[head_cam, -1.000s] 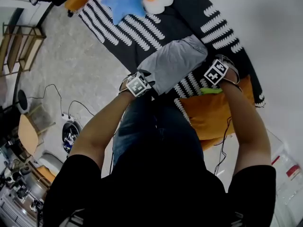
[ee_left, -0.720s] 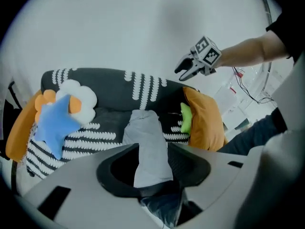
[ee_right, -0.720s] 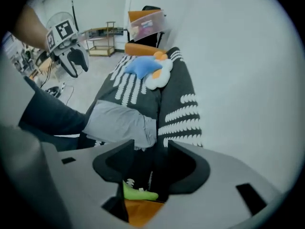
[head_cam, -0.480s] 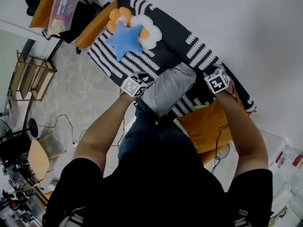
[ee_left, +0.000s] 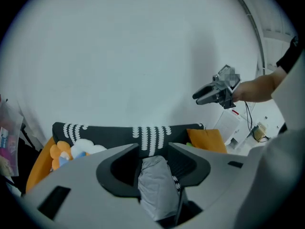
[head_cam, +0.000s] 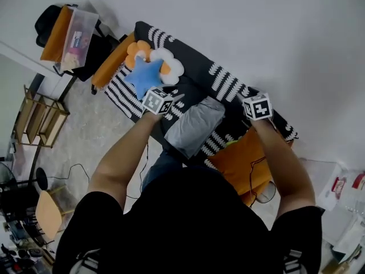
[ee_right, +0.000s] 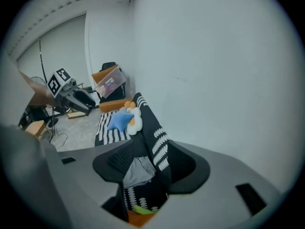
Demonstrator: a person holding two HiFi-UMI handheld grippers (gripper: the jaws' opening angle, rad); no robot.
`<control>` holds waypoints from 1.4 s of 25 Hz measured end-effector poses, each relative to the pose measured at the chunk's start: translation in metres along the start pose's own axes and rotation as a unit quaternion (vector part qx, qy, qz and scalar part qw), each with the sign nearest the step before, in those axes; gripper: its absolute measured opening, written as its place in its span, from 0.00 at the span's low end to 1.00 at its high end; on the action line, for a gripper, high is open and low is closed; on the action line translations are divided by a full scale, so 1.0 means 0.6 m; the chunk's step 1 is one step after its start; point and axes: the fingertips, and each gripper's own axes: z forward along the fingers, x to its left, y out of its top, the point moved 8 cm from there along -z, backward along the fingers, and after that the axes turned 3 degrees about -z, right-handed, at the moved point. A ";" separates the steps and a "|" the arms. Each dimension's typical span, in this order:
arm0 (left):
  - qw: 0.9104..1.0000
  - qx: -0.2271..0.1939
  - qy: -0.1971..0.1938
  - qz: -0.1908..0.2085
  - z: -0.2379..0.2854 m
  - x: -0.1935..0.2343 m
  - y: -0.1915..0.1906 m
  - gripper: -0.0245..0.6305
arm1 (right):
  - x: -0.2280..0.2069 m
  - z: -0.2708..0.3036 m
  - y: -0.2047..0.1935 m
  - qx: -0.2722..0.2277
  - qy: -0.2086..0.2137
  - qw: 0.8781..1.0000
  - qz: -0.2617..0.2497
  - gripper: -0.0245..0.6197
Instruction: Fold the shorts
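Left hand-held gripper (ee_left: 153, 150) and right hand-held gripper (ee_right: 148, 150), both released, empty, raised higher than before, folded grey shorts (head_cam: 194, 127) left lying on sofa (head_cam: 197, 89)

left gripper (ee_left: 153, 157): jaws apart, empty | right gripper (ee_right: 143, 163): jaws apart, empty | arms outstretched

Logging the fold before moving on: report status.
Left gripper open, empty. Right gripper open, empty. Shorts lie folded on the sofa, clear of both grippers. Nothing on them.

A black-and-white patterned sofa (head_cam: 194, 67) stands against a plain white wall (head_cam: 256, 27) on grey floor (head_cam: 80, 130).
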 end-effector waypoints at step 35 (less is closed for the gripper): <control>0.975 0.092 -0.181 0.092 0.190 0.235 0.050 0.36 | 0.072 0.085 -0.097 -0.024 -0.130 0.931 0.341 0.35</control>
